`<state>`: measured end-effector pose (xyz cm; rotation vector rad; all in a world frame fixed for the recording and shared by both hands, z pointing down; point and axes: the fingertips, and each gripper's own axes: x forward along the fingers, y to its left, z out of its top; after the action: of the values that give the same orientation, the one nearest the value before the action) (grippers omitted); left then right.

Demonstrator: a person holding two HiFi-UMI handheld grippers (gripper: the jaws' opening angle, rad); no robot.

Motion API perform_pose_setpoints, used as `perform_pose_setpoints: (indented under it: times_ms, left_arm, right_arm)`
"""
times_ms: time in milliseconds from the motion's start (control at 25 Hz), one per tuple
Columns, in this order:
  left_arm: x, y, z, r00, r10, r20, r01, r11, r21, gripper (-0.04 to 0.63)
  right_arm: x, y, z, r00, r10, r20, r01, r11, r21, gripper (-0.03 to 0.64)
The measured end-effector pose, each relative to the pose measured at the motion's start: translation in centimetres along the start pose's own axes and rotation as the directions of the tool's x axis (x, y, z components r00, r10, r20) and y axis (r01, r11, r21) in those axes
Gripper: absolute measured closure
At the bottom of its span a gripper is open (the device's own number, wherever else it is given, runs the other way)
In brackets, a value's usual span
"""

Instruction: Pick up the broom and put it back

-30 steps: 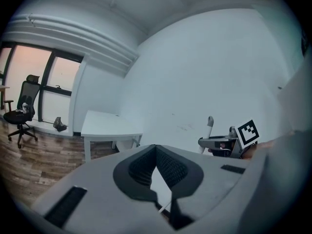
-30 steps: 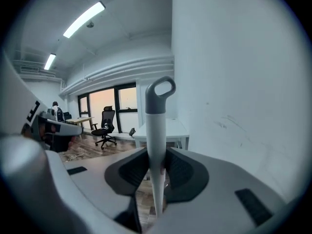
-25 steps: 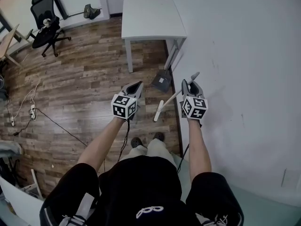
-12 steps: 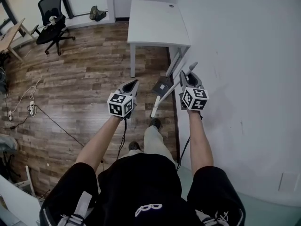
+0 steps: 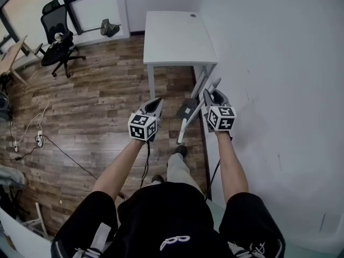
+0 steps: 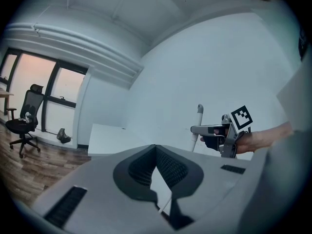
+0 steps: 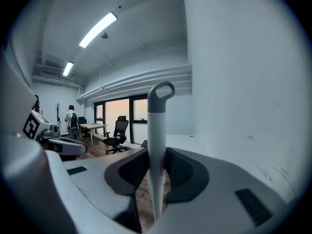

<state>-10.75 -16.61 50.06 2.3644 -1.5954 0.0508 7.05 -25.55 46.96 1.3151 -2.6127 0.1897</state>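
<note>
The broom [image 5: 192, 120] is a white pole with a grey looped top, tilted up toward the wall. My right gripper [image 5: 212, 94] is shut on the pole near its upper end. In the right gripper view the handle [image 7: 157, 130] stands upright between the pads of that gripper [image 7: 157, 165]. Its lower end hangs close to the person's feet, and I cannot make out the bristle end. My left gripper [image 5: 156, 101] is level with the right one and holds nothing. In its own view the tips of the left gripper [image 6: 156, 150] meet. That view also shows the broom's top [image 6: 199, 112].
A white table [image 5: 177, 31] stands ahead against the white wall [image 5: 269, 63]. A dark dustpan [image 5: 186, 110] with a long handle leans by its right leg. A black office chair [image 5: 56, 39] is at the far left, and cables [image 5: 37, 138] lie on the wood floor.
The person has stepped forward toward the white table and dustpan. Both grippers moved along with them. The broom stayed in the right gripper.
</note>
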Motion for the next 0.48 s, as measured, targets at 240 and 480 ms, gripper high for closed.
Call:
perform_pose_setpoints:
  times_ms: [240,480]
  left_arm:
    - [5.1,1.0,0.5,1.000,-0.020,-0.024,0.021,1.000,0.019,0.578]
    - [10.0,2.3,-0.3,0.998,-0.028,-0.059,0.029,0.999,0.019,0.578]
  right_arm:
    - [3.1,-3.0,-1.6,1.000,-0.003,-0.018,0.004,1.000,0.012,0.500]
    - [6.5,-6.0,-4.1,0.998,-0.005,-0.066,0.007,1.000,0.028,0.500]
